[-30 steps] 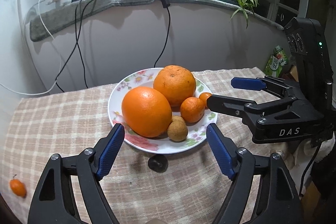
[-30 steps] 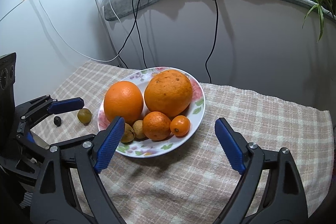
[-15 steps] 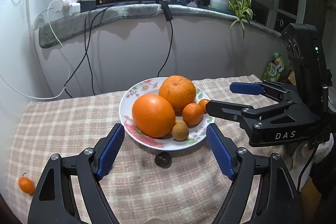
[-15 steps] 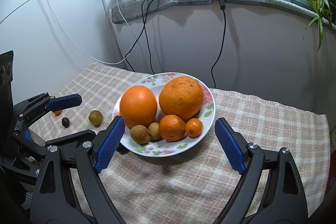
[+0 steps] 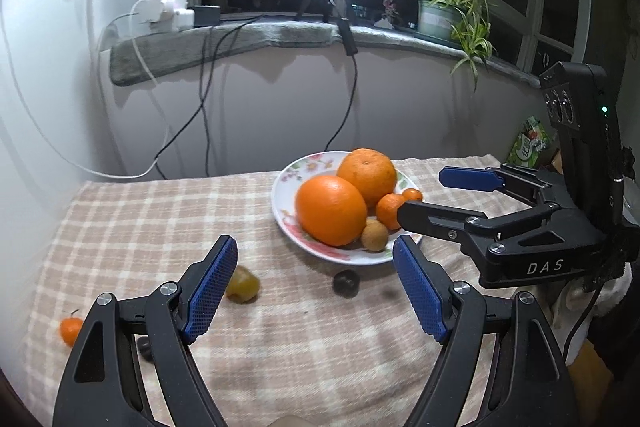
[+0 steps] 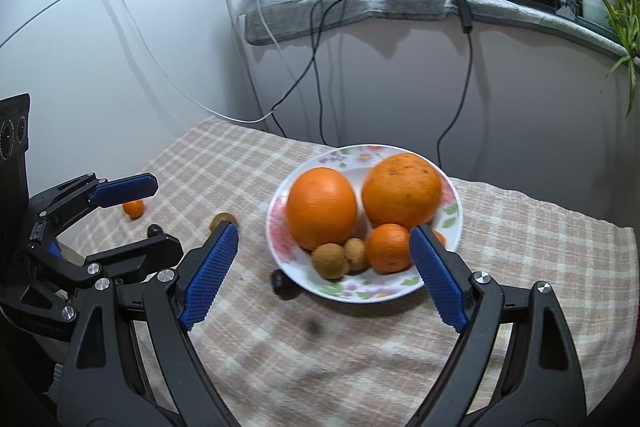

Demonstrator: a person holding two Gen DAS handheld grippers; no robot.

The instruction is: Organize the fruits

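Left gripper (image 5: 314,291): jaws spread wide, nothing between the pads; it hangs over the checked cloth on the near side of the plate.
Right gripper (image 6: 324,277): jaws spread wide and empty, its blue pads framing the plate's near rim without touching it.
Plate (image 6: 404,294): floral, on the checked cloth (image 5: 160,223); it carries two large oranges (image 6: 321,213), a mandarin (image 6: 388,247), a tiny orange fruit mostly hidden behind the right pad, and two brown longans (image 6: 329,260).
Dark fruit (image 5: 345,283): on the cloth, just beside the plate's near rim.
Green-yellow fruit (image 5: 242,284): on the cloth, left of the plate, near the left gripper's left pad.
Small orange fruit (image 5: 71,331): far left of the plate, near the cloth's edge.
Second dark fruit (image 5: 145,348): left of the plate, partly hidden behind the left gripper's finger.
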